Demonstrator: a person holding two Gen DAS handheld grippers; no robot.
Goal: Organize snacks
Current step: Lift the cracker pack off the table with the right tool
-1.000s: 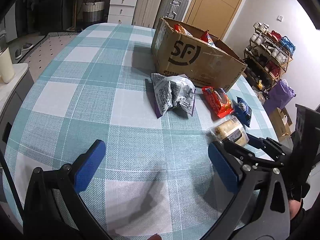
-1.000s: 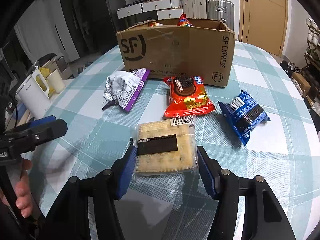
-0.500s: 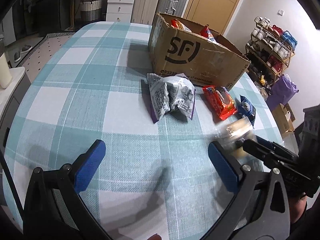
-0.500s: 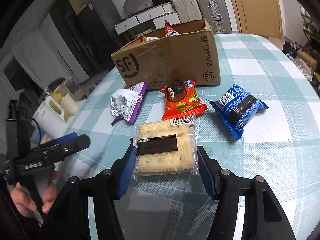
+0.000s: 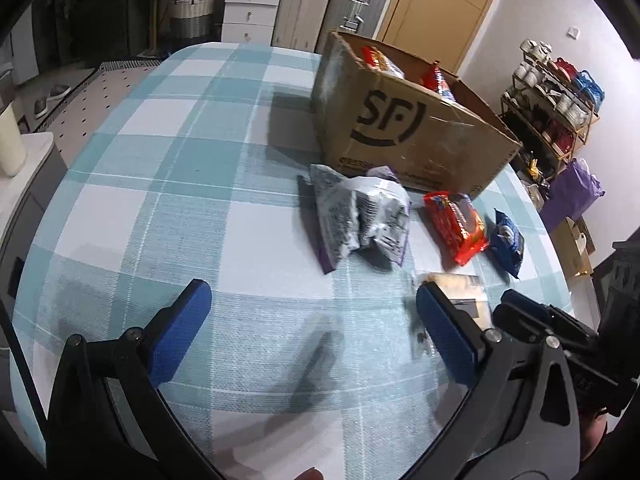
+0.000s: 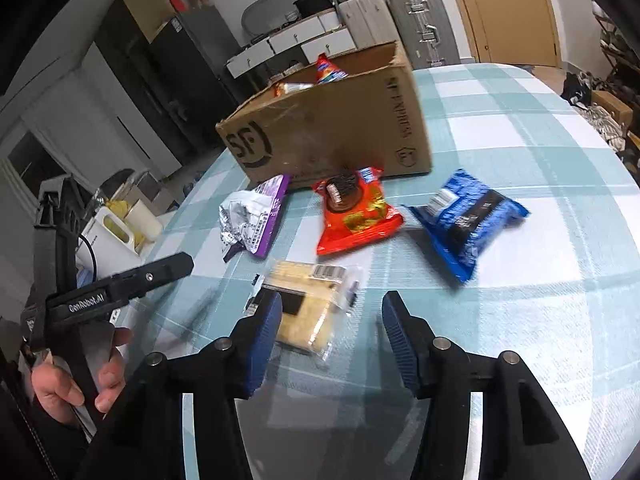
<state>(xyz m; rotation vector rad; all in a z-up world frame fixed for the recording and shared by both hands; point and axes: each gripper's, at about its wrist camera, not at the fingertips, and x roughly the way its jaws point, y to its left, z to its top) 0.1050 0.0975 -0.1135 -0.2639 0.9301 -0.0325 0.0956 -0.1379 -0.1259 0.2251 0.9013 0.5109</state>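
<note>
A table (image 5: 168,208) under a teal-and-white checked cloth fills both views, with drawers, suitcases and a door behind its far edge. In the left wrist view the whole left half of the cloth lies bare out to its curved rim. The left gripper (image 5: 308,336) hangs over that bare stretch, its 2 blue pads spread wide with nothing between them. Right of centre a cardboard box (image 5: 404,136) stands with snack bags inside. Just before it lie a crumpled silver-and-purple bag (image 6: 256,216), a red cookie pack (image 6: 356,216) and a blue pack (image 6: 464,220), none touching. Nearest, a clear cracker pack (image 6: 312,308) sits tilted in the right gripper (image 6: 330,324): its edge meets the left pad, while a gap shows at the right pad, so no firm grip shows. Bare cloth runs on to the right.
</note>
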